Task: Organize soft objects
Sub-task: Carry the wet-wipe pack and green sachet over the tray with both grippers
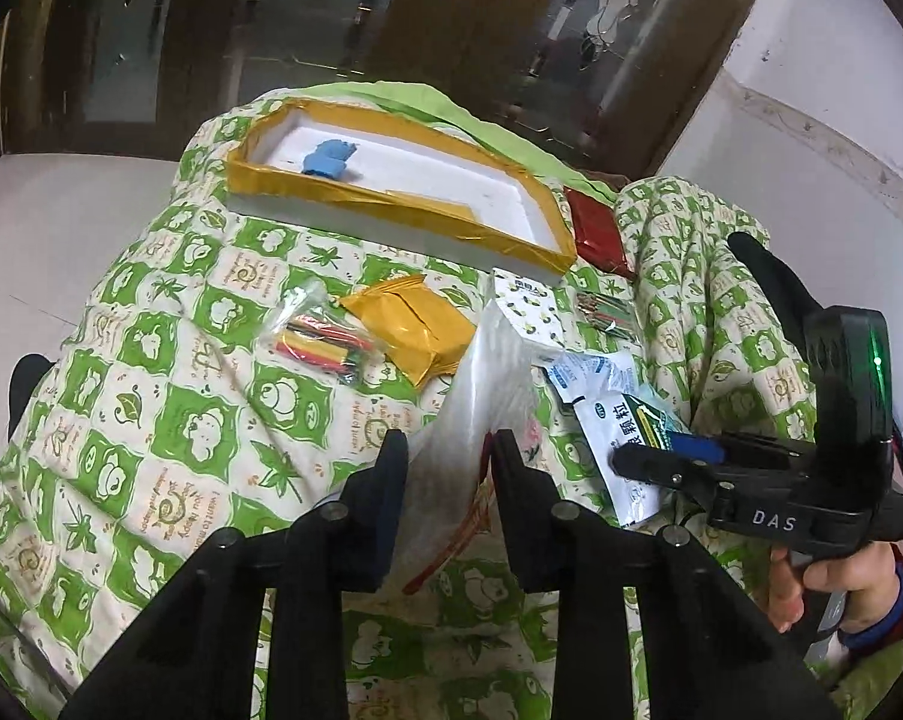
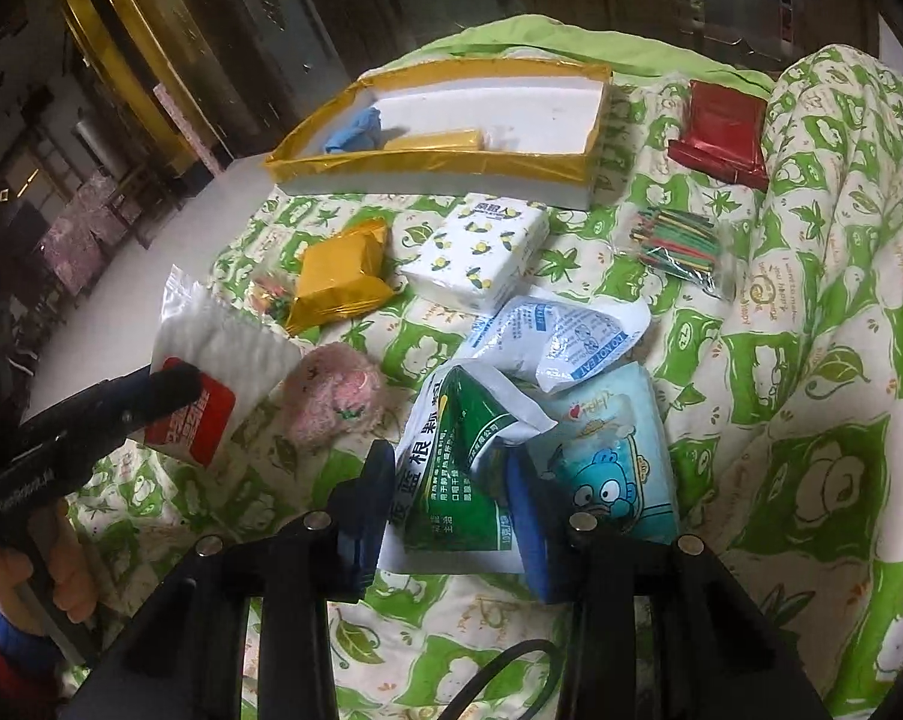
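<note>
My left gripper [image 1: 445, 450] is shut on a white ridged packet with a red label [image 1: 481, 390], also seen in the right wrist view [image 2: 211, 372]. My right gripper [image 2: 451, 474] is shut on a white and green medicine sachet [image 2: 457, 480], which shows in the left wrist view [image 1: 625, 444]. A yellow-taped white tray [image 1: 391, 204] holds a blue soft item [image 1: 328, 159] and a gold packet [image 2: 433, 139]. On the quilt lie a gold packet [image 2: 337, 270], a lemon-print tissue pack [image 2: 481, 252], a white pouch [image 2: 559, 339], a blue cartoon pack [image 2: 613, 462] and a pink fluffy toy [image 2: 331, 396].
A red foil packet [image 2: 721, 132] lies right of the tray. Two clear bags of coloured sticks [image 2: 679, 246] [image 1: 325, 348] lie on the green patterned quilt [image 2: 811, 420]. The quilt bunches up at the right. Pale floor and dark wooden doors lie beyond.
</note>
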Motion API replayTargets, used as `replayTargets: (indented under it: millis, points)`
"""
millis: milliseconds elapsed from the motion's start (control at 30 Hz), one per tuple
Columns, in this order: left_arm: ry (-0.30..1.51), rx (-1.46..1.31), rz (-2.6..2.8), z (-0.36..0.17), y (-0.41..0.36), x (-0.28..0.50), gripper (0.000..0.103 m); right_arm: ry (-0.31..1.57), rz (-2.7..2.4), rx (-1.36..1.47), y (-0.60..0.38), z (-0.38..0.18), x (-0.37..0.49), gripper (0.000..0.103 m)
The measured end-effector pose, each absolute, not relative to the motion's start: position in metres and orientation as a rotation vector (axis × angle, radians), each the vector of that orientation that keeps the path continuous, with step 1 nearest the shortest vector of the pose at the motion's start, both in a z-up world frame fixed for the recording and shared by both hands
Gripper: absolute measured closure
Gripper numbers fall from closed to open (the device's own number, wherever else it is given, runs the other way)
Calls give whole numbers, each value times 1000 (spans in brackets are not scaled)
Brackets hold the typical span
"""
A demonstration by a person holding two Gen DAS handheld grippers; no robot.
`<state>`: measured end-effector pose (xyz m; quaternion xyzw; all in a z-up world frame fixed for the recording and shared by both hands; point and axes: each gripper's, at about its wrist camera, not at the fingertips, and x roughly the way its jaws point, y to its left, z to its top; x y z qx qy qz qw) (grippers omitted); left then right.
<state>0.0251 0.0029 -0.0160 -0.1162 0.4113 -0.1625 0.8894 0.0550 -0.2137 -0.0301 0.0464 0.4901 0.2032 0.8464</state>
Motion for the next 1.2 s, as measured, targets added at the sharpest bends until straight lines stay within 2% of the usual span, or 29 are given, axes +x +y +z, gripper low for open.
replayTargets:
  millis: [767, 1200]
  points:
    - [838, -236, -334, -12, 3, 23, 75, 1009, 433, 125, -218, -23, 48, 63]
    - [810, -253, -338, -5, 5, 21, 79, 979, 434, 158, -222, -18, 47, 63]
